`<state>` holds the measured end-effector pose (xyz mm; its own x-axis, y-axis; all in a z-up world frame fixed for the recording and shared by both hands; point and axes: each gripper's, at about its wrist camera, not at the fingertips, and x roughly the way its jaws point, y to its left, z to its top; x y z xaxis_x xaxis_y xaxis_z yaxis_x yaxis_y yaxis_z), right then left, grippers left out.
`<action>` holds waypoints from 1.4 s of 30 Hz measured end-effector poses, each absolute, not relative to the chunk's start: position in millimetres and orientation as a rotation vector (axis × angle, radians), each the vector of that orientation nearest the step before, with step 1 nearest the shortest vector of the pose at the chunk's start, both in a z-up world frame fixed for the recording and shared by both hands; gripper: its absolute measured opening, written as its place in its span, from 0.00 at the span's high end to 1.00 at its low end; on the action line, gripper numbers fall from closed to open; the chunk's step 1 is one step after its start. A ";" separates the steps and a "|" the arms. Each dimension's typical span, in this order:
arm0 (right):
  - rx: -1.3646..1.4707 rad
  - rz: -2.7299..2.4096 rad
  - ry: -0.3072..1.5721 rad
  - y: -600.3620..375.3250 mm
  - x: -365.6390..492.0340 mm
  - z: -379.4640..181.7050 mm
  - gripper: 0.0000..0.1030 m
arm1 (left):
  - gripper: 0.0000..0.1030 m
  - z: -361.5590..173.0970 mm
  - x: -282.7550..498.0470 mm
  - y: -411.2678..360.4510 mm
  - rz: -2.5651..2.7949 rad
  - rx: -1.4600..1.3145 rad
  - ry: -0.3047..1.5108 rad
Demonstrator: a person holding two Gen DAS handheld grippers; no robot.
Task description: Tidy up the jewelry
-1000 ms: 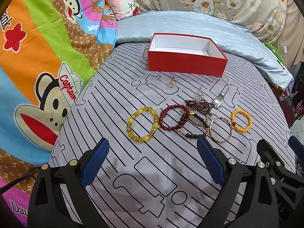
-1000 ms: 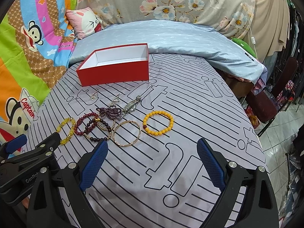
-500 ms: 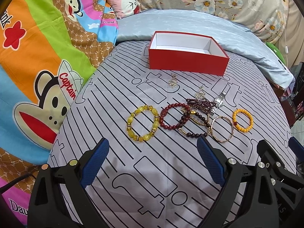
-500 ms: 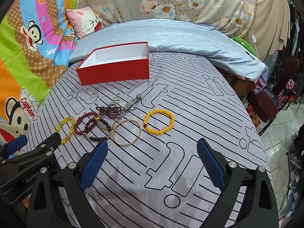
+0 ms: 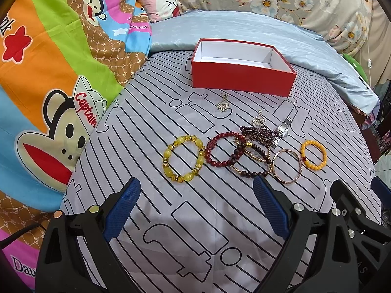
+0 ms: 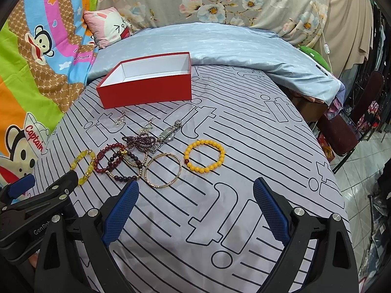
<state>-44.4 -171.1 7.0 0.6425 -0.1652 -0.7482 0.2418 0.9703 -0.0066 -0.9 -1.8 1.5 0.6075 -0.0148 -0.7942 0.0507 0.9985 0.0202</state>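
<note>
Left gripper and right gripper: jaws spread wide, holding nothing. Beaded bracelets, including the yellow glass-bead bracelet, lie at 12 o'clock; open red cardboard box sits beyond them.

My left gripper blocks part of the yellow bracelet in my right view. The dark bead bracelets overlap, so I cannot separate the strands. The earrings are too small to read. My handles run off the bottom edge.
</note>
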 end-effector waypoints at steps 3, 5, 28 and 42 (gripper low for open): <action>0.098 -0.232 0.843 -171.0 -43.6 6.9 0.12 | 0.14 1.1 -0.3 -2.1 -0.036 0.045 0.913; 0.098 -0.233 0.844 -170.7 -43.4 6.9 0.12 | 0.14 1.0 1.2 -1.5 -0.037 0.044 0.914; 0.117 -0.257 0.912 -192.1 -28.9 -21.8 0.12 | 0.13 -56.7 44.5 54.6 0.035 -0.078 1.021; 0.111 -0.281 0.935 -208.6 7.9 -39.0 0.16 | 0.65 -68.4 69.1 38.0 -0.041 -0.029 1.010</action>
<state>7.9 -208.6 -39.0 0.5602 -0.1897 -0.8063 0.2859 0.9579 -0.0268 69.1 38.0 -68.4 0.5310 -0.0477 -0.8460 0.0205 0.9988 -0.0435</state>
